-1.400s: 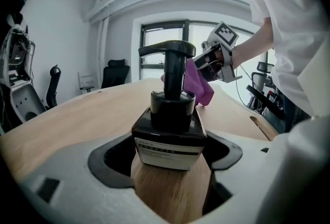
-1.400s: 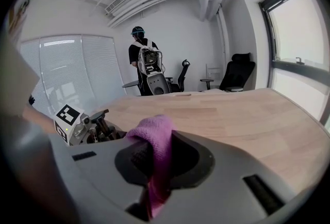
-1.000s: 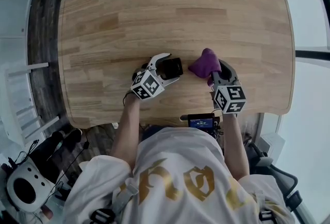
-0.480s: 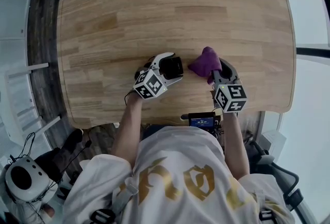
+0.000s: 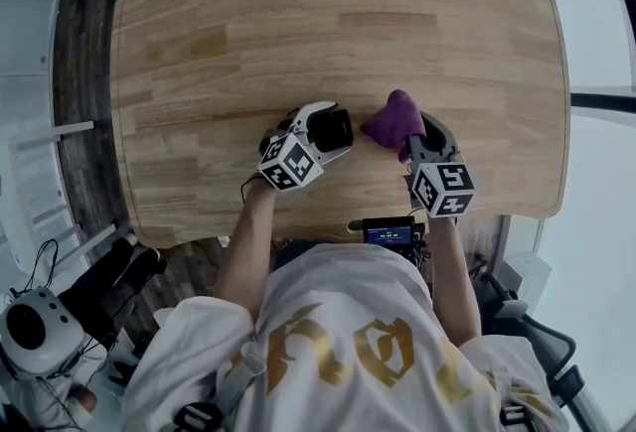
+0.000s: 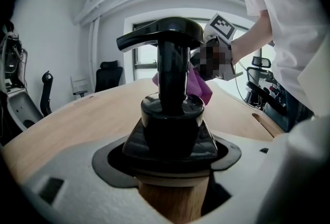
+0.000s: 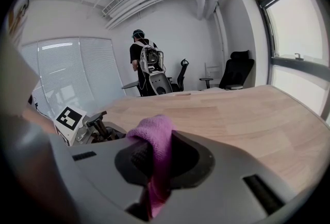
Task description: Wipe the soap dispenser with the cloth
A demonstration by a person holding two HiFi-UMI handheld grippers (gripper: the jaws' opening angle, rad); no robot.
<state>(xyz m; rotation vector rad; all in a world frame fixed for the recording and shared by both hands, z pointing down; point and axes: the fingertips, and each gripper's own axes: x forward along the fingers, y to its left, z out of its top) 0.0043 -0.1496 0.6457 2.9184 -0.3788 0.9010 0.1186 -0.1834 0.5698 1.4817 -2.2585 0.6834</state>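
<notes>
A black soap dispenser (image 5: 329, 129) (image 6: 171, 109) with a pump head stands upright on the wooden table (image 5: 338, 33). My left gripper (image 5: 320, 130) (image 6: 172, 166) is shut on its body. A purple cloth (image 5: 395, 120) (image 7: 154, 151) is bunched in my right gripper (image 5: 415, 139) (image 7: 154, 166), which is shut on it. In the head view the cloth sits just right of the dispenser, a small gap between them. In the left gripper view the cloth (image 6: 198, 84) shows behind the pump stem. The right gripper view shows the dispenser (image 7: 100, 127) at lower left.
Both grippers work near the table's front edge, in its middle. A small device with a blue screen (image 5: 388, 233) hangs at that edge. A person with a backpack (image 7: 144, 71) and office chairs (image 7: 234, 76) stand beyond the far side.
My left gripper has closed around the dispenser: a second ago its fingers stood spread beside it. The right gripper with the cloth has barely moved.
</notes>
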